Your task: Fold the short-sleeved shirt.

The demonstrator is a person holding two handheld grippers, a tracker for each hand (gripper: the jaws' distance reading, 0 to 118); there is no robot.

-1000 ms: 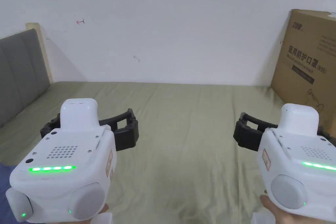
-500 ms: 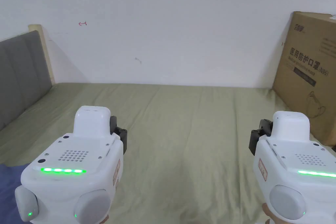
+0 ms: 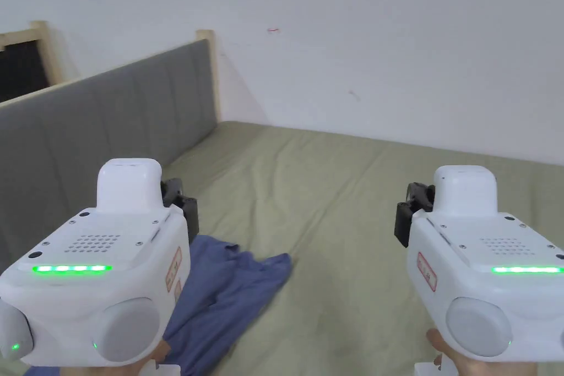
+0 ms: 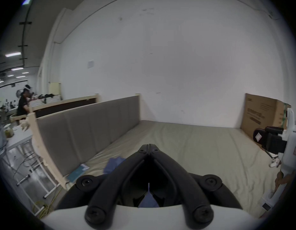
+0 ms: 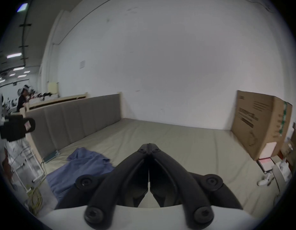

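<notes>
Head view, left gripper (image 3: 179,203): held low at the left above the bed; its white body hides most of the black jaws, so from here their state cannot be told.
Head view, right gripper (image 3: 410,212): held low at the right, level with the left one and well apart from it; the jaws are mostly hidden behind its body.
Head view, shirt (image 3: 226,294): a blue garment lying crumpled on the green sheet (image 3: 341,201), at the near left, partly under the left gripper and not touched by either tool.
Head view, headboard (image 3: 110,135): a grey padded panel running along the left side of the bed up to the white wall (image 3: 358,36).
Left gripper view, own jaws: the two black tips meet at the front with nothing between them, so the left gripper (image 4: 149,146) is closed and empty.
Left gripper view, shirt (image 4: 113,164): blue cloth just below and left of the jaw tips, lying on the sheet.
Left gripper view, surroundings: a cardboard box (image 4: 263,115) stands at the far right of the bed, and the right gripper (image 4: 266,138) sits in front of it.
Right gripper view, own jaws: tips pressed together on nothing, so the right gripper (image 5: 149,145) is closed and empty.
Right gripper view, shirt (image 5: 82,167): spread in loose folds at the lower left, near the bed's edge.
Right gripper view, box (image 5: 260,122): upright at the right, against the wall.
</notes>
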